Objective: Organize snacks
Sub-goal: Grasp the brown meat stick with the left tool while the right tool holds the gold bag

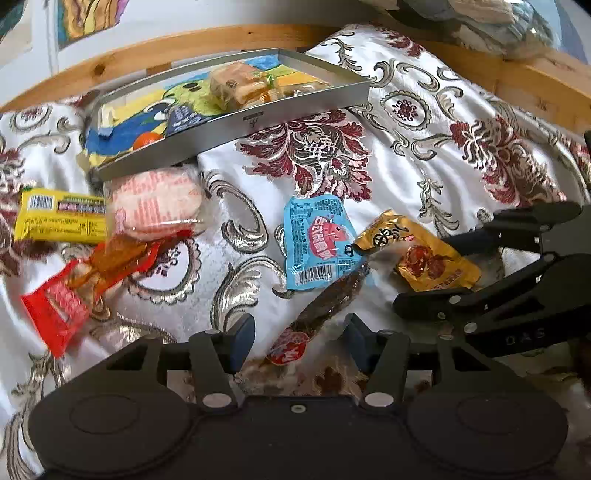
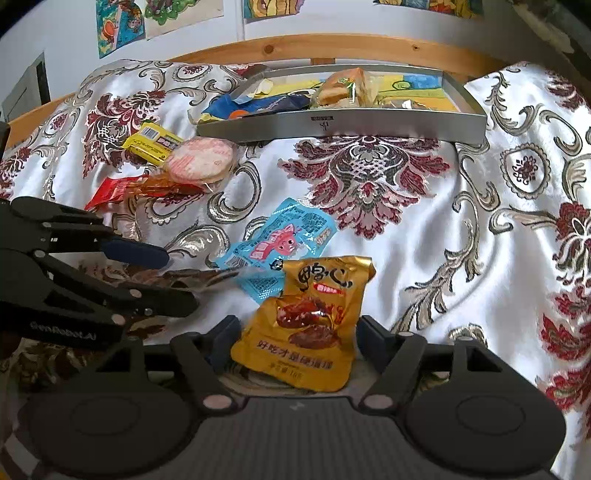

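Snacks (image 2: 303, 325) between seemingly open grippers (image 2: 295, 338)

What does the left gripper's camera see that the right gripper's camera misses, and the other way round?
Only the left view shows the whole brown sausage stick lying between the open left gripper fingers; the right view catches just its clear wrapper end. Only the right view shows the gold packet's full printed front, sitting between the open right gripper fingers, plus wall posters. Both show the metal tray holding snacks, the blue packet, the pink round snack, the yellow bar, the red packet and the patterned cloth.
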{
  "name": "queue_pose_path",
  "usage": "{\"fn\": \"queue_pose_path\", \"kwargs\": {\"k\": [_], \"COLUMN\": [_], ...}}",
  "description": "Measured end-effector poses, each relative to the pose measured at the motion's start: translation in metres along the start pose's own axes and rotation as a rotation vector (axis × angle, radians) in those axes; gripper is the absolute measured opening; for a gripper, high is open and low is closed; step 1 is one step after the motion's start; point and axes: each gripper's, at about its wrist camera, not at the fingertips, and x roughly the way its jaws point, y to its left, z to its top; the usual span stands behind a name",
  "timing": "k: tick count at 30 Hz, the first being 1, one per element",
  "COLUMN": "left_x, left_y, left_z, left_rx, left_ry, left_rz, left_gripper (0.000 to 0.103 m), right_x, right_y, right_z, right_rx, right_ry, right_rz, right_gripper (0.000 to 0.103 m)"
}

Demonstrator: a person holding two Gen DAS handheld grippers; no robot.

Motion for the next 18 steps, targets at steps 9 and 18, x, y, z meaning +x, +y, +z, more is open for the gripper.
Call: {"fn": "queue_pose_path", "kwargs": {"k": [9,18], "left_x": [0.0076,0.0039], "left_y": [-0.0048,-0.0007], "left_z": [0.0011,0.0054], "left_rx": [0.074,0.008], "left_ry": [-0.011,-0.013], "left_rz": [-0.002,-0.032], "left_gripper": [0.042,0.026], "right_x": [0.0075,0.0060], "right_y": [-0.0017,-0.0016], "right_z": [0.0000,-0.0016], "right_rx": [0.009,0.018], "right_ry": [-0.008,-0.034], "right_rz": [-0.001,-0.008], "right_gripper": [0.083,0.070]}}
